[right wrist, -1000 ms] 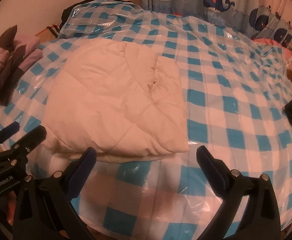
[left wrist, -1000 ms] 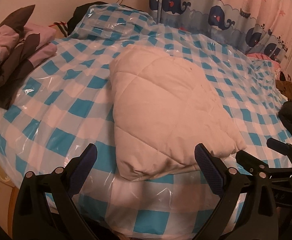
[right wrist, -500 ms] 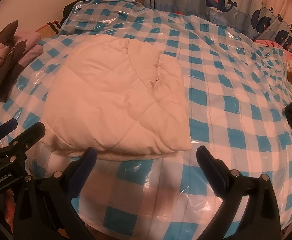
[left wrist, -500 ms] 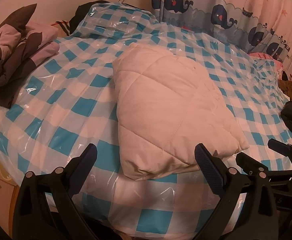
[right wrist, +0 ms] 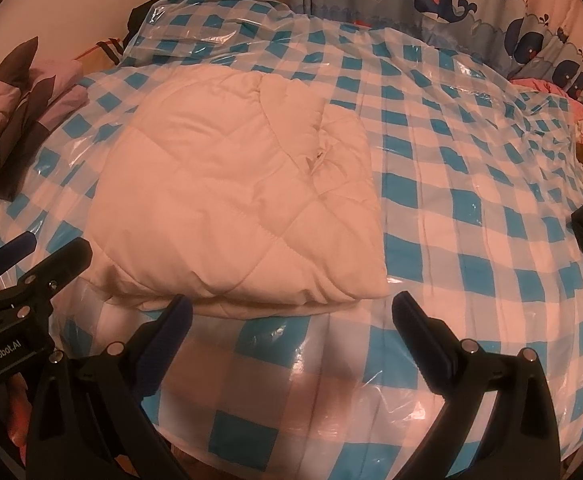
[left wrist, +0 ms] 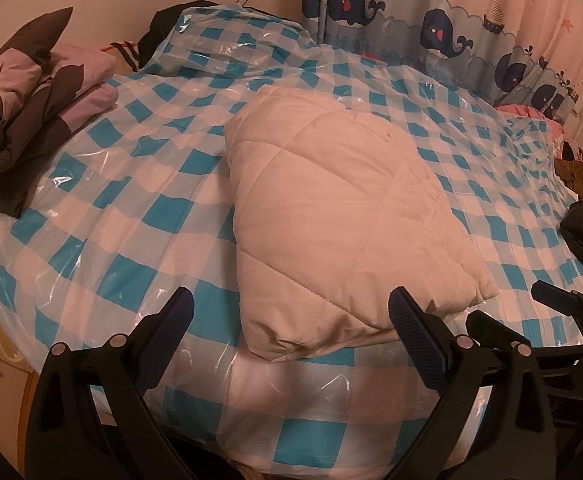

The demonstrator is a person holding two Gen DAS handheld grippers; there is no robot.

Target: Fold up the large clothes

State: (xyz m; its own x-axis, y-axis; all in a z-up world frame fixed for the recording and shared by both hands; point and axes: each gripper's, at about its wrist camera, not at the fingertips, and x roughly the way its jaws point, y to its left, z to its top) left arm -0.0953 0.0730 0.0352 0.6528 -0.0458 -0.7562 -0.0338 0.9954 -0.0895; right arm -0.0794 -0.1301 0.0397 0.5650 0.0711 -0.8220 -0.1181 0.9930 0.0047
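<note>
- Two hand-held grippers are seen at the near edge of a bed: the left gripper (left wrist: 289, 308) and the right gripper (right wrist: 291, 312), each with its fingers spread wide apart and nothing held between them.
- A cream quilted garment (left wrist: 343, 216), folded into a thick, roughly rectangular bundle, is laid on the bed, with its near edge close to the bed's front side.
- In the left wrist view, the bundle's near edge is seen between the two finger pads (left wrist: 415, 336); no contact with it can be made out.
- In the right wrist view, the garment (right wrist: 235, 208) is placed ahead and to the left, its near right corner lying between the pads (right wrist: 423, 344), apart from them.
- The left gripper is also shown at the left border of the right wrist view, beside the bundle's near left corner.
- The bed is covered by a blue-and-white checked sheet (left wrist: 139, 216) under clear plastic film.
- A pile of pink and dark brown folded clothes (left wrist: 31, 116) is seen at the far left of the bed, well apart from the garment.
- A whale-patterned curtain (left wrist: 431, 20) is hung behind the bed.
</note>
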